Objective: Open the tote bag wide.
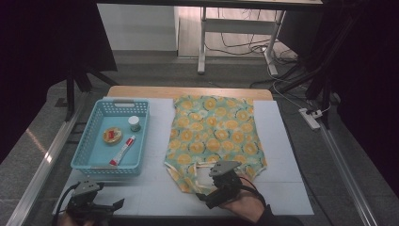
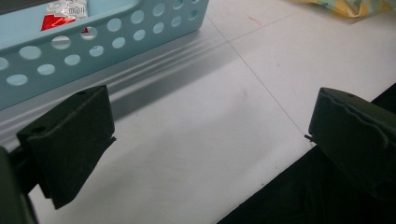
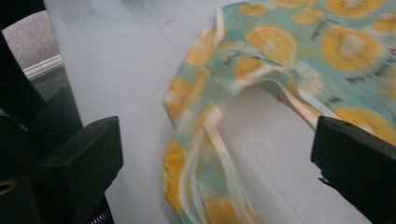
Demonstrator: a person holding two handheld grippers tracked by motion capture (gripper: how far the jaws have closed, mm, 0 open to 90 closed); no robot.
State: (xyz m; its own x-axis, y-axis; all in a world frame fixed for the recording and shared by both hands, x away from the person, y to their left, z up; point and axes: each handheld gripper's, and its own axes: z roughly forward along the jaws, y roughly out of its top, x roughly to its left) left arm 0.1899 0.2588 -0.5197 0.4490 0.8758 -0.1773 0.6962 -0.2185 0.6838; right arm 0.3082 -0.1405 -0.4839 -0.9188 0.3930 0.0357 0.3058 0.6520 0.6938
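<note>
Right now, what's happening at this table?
A person holds a gripper in each hand. The right gripper, jaws open, sits at the near strap end of the orange-print garment spread flat on the white mat. The left gripper waits open near the blue basket, holding nothing.

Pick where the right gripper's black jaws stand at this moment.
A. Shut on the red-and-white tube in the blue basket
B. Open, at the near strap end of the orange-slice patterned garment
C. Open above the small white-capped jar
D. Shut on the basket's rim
B: the right gripper has its jaws wide apart, with the strap end of the teal, orange-slice patterned garment lying on the white table between them, nothing clamped.
</note>
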